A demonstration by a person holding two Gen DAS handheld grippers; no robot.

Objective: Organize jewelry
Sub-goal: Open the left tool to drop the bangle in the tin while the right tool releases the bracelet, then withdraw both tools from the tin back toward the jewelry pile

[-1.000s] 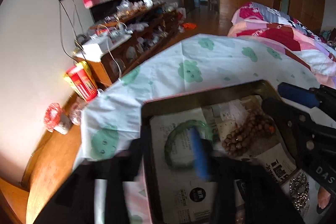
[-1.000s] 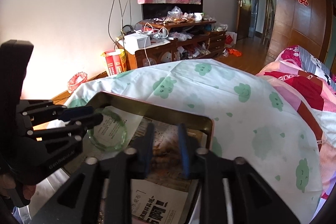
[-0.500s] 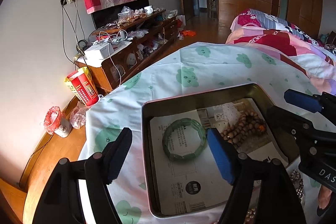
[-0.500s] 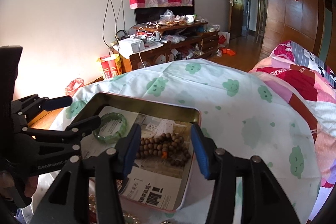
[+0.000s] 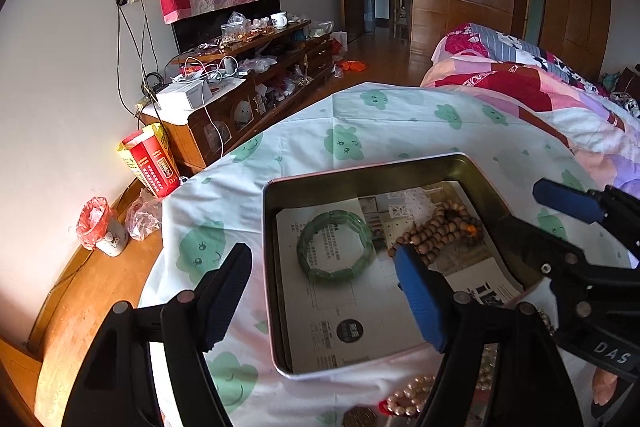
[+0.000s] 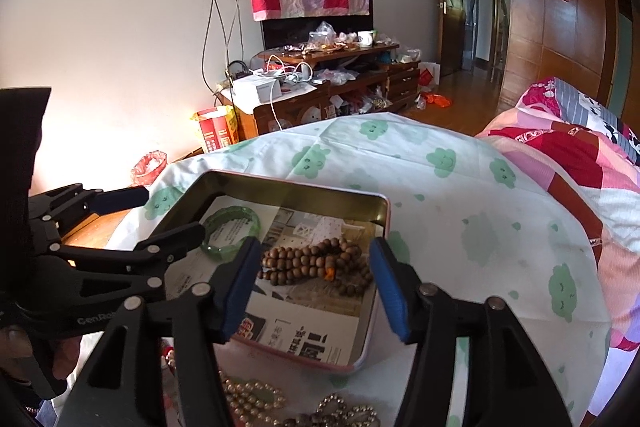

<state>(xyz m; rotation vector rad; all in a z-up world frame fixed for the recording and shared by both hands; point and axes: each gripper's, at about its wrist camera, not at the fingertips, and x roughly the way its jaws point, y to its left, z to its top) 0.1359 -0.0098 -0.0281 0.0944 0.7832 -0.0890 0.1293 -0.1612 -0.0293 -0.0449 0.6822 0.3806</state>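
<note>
shallow rectangular metal tin [image 5: 362, 173] lined with printed paper, on green-patterned white cloth [image 5: 360, 123]. inside: translucent green bangle [image 5: 335, 246] at left, brown wooden bead string [image 6: 316, 263] at right, apart. left gripper [image 5: 324, 291] wide, empty, above bangle. right gripper [image 6: 314, 283] jaws opening, beads below, not gripped. pearl strands [image 6: 252, 401] outside tin, near edge.

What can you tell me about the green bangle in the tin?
The bangle is a closed ring of translucent green, stone-like segments. It lies flat on the printed paper lining the tin, in the left part as the left wrist view shows it, apart from the wooden beads beside it. Only the paper touches it. No jaws hold it; it looks whole.
</note>
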